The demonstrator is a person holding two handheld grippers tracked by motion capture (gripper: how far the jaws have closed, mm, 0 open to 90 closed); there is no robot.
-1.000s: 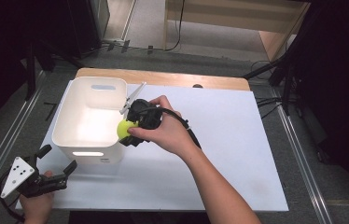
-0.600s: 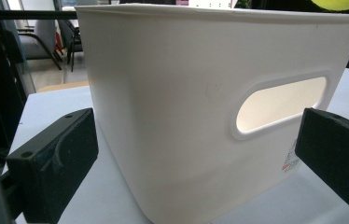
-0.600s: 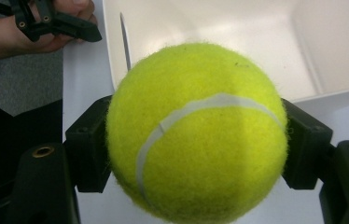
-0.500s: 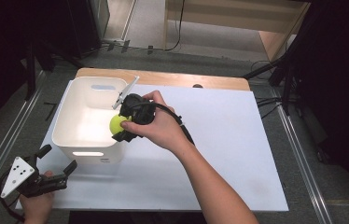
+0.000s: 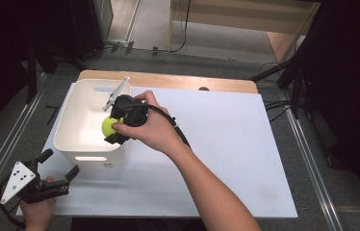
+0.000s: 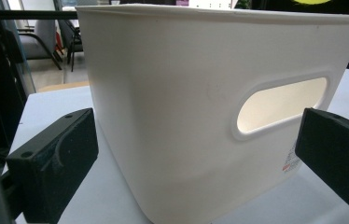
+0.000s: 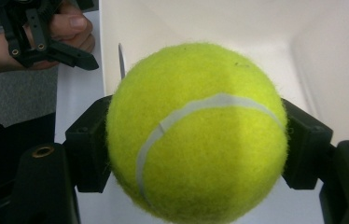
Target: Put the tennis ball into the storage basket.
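A yellow-green tennis ball [image 5: 109,125] [image 7: 196,130] is clamped between the jaws of my right gripper [image 5: 112,126] [image 7: 196,140], which holds it above the inside of the white bin [image 5: 67,126], just past the bin's right wall. My left gripper [image 5: 60,166] rests at the table's near left corner, open, its two black pads [image 6: 53,161] wide apart and pointing at the bin's front wall [image 6: 186,116] with its oval handle slot.
The white table top [image 5: 216,144] stretches to the right of the bin. A wooden strip [image 5: 178,82] runs along the far edge. Metal rails [image 5: 5,139] flank the table on the left and right.
My right gripper has carried the tennis ball leftward from beside the bin's right wall to over its interior. The left gripper has stayed put.
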